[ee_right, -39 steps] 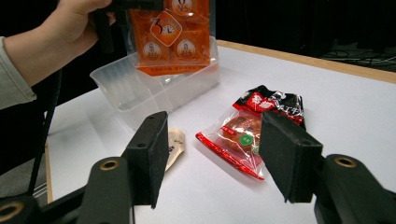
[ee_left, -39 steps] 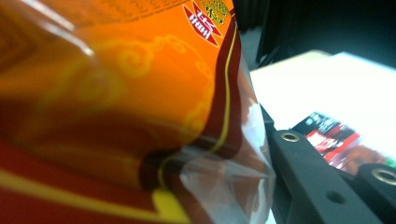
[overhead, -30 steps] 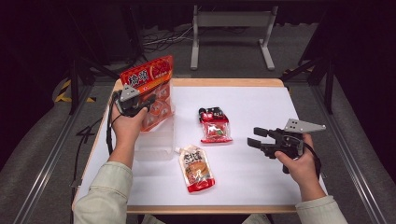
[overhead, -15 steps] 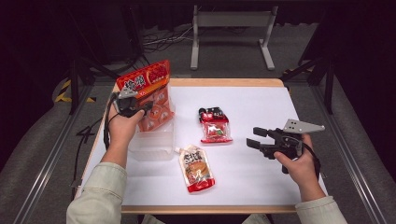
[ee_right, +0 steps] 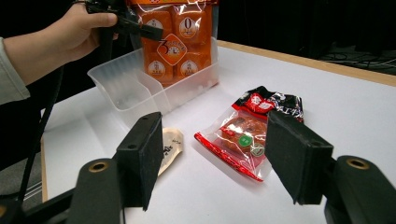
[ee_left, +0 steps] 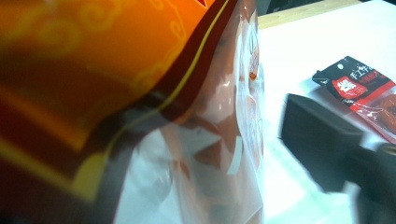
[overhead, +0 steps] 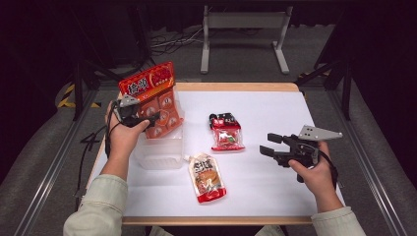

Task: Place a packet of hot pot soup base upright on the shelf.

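Orange snack bag (overhead: 154,101) printed "3" and "0", standing in your clear bin (overhead: 160,152) near the tabletop's left edge, your left gripper (overhead: 142,118) jaws just spread beside it, right gripper (overhead: 273,146) spread, empty.

Blurred orange snack bag (ee_left: 140,93) hides the left gripper view's near jaw; spouted pouch (ee_right: 169,144) is half-hidden at nine o'clock.

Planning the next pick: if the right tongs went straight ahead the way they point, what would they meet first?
Most likely the red-and-clear snack packet, which lies on the white table ahead of the open right tongs; how far ahead is hard to judge.
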Motion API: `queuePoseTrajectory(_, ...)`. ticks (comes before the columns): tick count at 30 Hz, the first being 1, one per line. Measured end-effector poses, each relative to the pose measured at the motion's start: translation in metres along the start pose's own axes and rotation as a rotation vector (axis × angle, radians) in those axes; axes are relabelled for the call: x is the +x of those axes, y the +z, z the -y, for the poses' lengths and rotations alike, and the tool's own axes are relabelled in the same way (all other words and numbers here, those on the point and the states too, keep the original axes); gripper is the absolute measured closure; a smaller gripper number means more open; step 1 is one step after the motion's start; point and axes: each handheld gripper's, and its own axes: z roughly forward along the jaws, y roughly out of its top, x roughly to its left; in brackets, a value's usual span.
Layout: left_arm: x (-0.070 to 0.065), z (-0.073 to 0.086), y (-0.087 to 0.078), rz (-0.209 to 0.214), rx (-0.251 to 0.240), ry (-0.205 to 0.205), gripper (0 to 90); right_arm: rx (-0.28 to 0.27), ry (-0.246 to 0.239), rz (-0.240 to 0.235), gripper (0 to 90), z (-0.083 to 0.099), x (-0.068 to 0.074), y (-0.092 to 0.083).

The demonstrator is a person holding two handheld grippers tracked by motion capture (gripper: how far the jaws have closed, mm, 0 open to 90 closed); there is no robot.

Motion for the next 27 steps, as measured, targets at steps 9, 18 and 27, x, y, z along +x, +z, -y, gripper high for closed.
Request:
queuePoseTrajectory(9,-0.002,0.006,-0.026,-0.052,-0.009,0.014,5.3,0.004,-0.006,0.011,36.1,0.000,0.001,0.001)
queuePoseTrajectory(18,-0.014,0.017,-0.068,-0.074,-0.067,0.020,5.8,0.012,-0.016,0.031,35.7,0.000,0.001,0.001)
queuePoseTrajectory(27,-0.040,0.036,-0.101,0.067,-0.111,0.042,8.7,0.018,-0.015,0.056,35.6,0.002,-0.002,-0.004)
